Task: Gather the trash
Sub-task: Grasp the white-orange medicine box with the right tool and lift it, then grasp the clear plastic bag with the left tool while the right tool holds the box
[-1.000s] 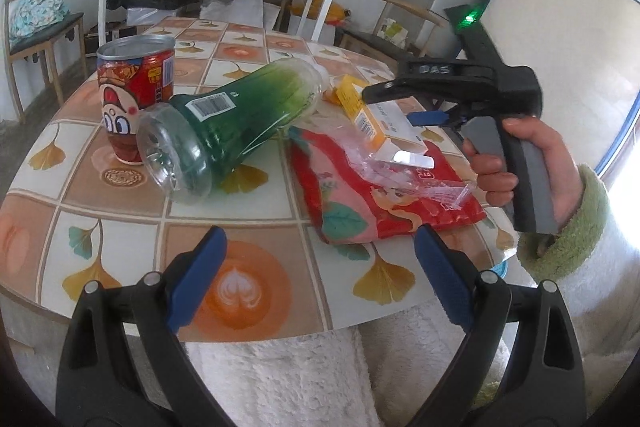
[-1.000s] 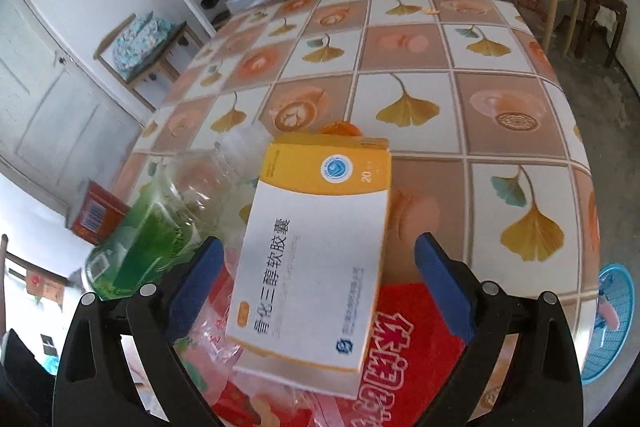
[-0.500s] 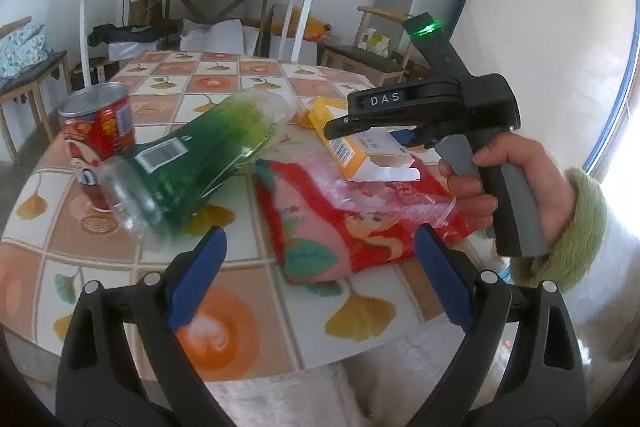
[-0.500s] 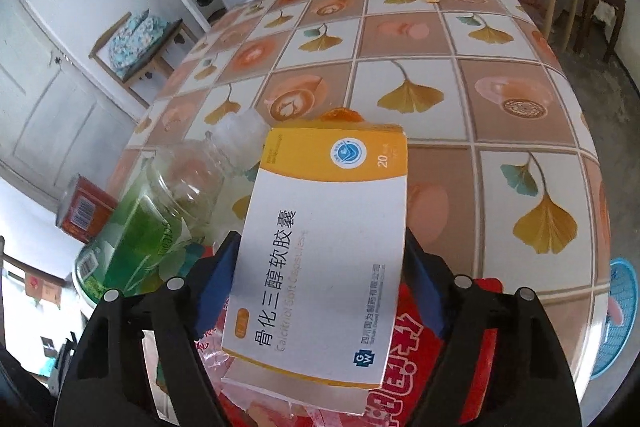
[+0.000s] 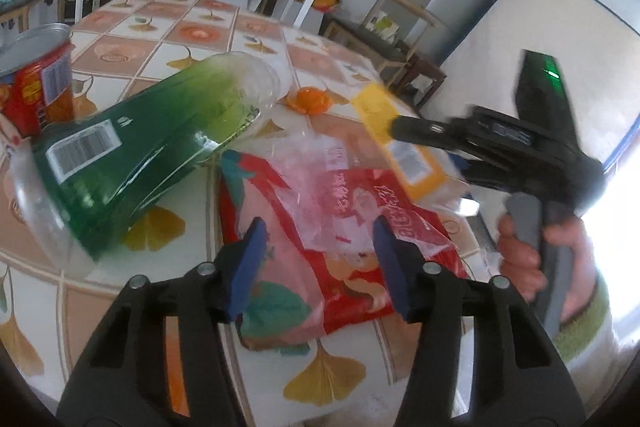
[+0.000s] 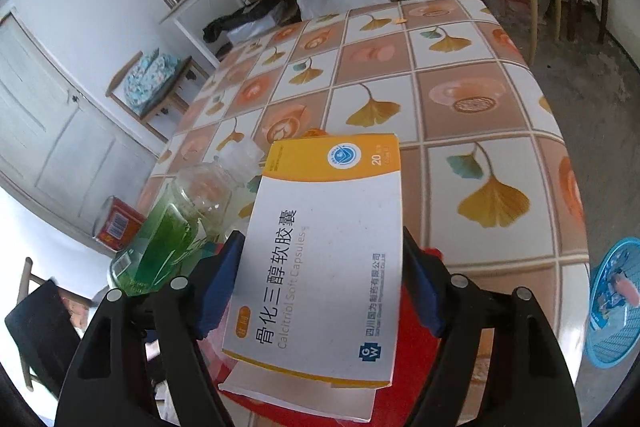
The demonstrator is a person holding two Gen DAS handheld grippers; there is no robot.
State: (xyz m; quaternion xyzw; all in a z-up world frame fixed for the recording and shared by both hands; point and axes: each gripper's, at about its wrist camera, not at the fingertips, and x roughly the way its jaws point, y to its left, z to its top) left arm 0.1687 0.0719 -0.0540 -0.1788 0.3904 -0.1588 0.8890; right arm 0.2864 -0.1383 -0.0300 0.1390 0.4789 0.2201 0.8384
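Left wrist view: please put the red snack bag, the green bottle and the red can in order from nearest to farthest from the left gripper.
1. The red snack bag, lying directly between and beneath the left gripper fingers.
2. The green bottle, on its side, to the left.
3. The red can, upright at the far left, behind the bottle.

Tiled-pattern tablecloth: brown and white squares, yellow ginkgo leaves. White-and-yellow cardboard medicine box. Green-tinted clear plastic bottle. Red snack bag. Red tin can.
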